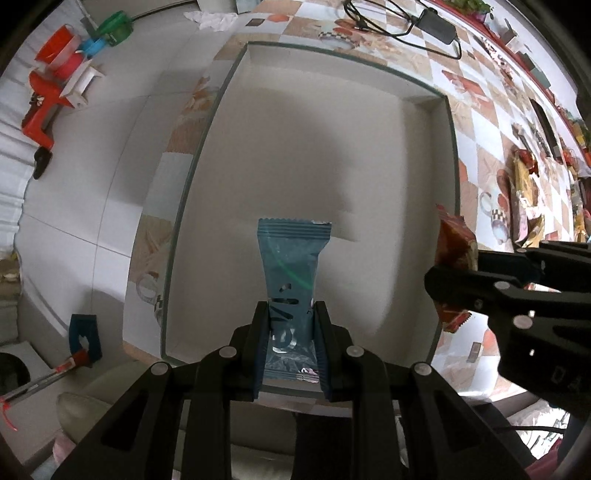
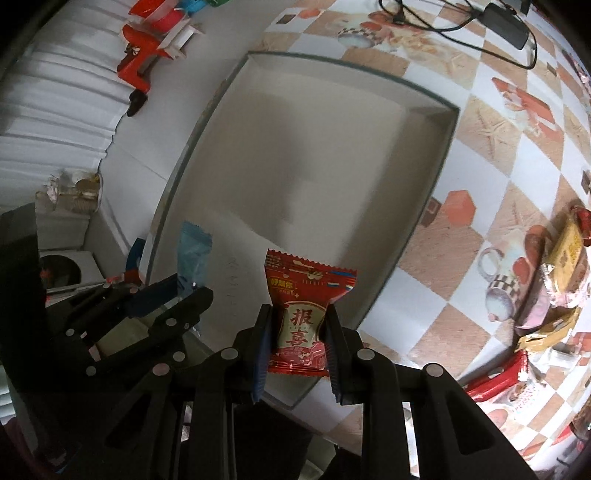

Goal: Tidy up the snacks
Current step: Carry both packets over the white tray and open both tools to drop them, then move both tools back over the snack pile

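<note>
My left gripper [image 1: 291, 314] is shut on a blue snack packet [image 1: 291, 266] and holds it above the near part of a shallow white box [image 1: 436, 103]. My right gripper [image 2: 299, 317] is shut on a red snack packet [image 2: 306, 291] with Chinese characters, above the box's [image 2: 448, 118] near right edge. The right gripper [image 1: 454, 277] and its red packet [image 1: 452, 240] show at the right of the left wrist view. The left gripper [image 2: 184, 291] with the blue packet [image 2: 194, 251] shows at the left of the right wrist view. The box holds no snacks.
The box sits on a table with a checkered cloth [image 2: 517, 155]. A pile of several snack packets [image 2: 561, 273] lies at the right. A black power adapter and cable [image 1: 432, 22] lie beyond the box. Red and green objects [image 1: 55, 74] sit at the far left.
</note>
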